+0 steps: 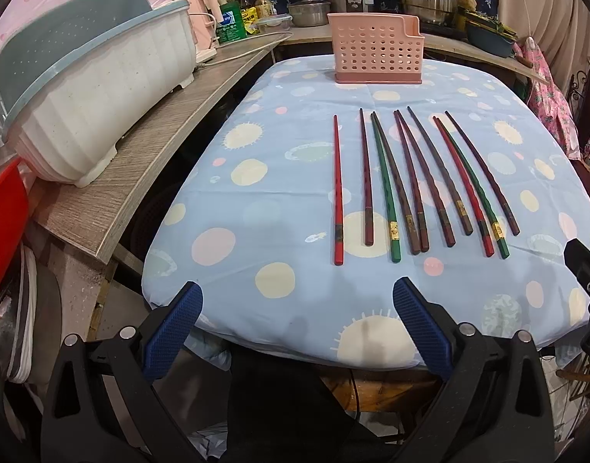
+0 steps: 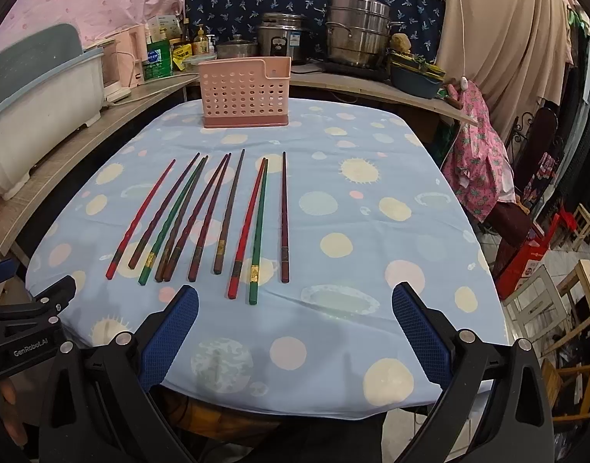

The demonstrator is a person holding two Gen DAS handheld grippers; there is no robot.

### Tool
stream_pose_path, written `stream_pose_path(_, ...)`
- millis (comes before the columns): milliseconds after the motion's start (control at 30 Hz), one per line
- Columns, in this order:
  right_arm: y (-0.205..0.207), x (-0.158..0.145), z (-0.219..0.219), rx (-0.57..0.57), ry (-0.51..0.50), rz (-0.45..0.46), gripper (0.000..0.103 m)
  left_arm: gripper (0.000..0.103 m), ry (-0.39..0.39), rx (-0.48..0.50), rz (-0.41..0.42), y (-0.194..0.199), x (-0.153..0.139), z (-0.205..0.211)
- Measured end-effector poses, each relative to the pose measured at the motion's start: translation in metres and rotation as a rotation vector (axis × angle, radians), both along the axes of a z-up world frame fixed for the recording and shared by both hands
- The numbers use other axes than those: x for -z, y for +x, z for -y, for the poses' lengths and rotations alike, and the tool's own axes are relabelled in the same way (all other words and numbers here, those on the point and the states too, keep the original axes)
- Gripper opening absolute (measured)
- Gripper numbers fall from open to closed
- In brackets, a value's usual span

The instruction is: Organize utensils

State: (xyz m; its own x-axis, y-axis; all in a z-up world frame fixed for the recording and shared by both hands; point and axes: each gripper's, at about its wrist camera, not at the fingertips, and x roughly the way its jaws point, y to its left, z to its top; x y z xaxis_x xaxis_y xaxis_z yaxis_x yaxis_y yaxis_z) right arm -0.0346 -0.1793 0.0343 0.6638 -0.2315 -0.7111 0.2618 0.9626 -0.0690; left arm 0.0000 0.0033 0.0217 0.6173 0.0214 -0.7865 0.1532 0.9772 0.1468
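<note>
Several chopsticks (image 1: 414, 181) in red, green and dark brown lie side by side on the blue dotted tablecloth (image 1: 264, 193); they also show in the right wrist view (image 2: 217, 220). A pink perforated utensil holder (image 1: 377, 49) stands upright at the table's far edge, also seen in the right wrist view (image 2: 245, 92). My left gripper (image 1: 297, 297) is open and empty, hovering at the near edge, left of the chopsticks. My right gripper (image 2: 295, 301) is open and empty, just short of the thick ends of the chopsticks.
A white dish rack with a blue rim (image 1: 98, 88) sits on a wooden counter (image 1: 148, 162) to the left. Pots, bottles and a steamer (image 2: 356, 34) stand behind the table. Chairs and clutter (image 2: 546, 277) lie to the right.
</note>
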Motion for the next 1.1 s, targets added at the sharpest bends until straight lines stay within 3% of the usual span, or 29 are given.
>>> stream_pose_path(1100, -0.0030, -0.0059, 0.0064, 0.016, 0.008, 0.006, 0.096, 0.095, 0.003, -0.004, 0.008, -0.0009, -0.0032, -0.0009)
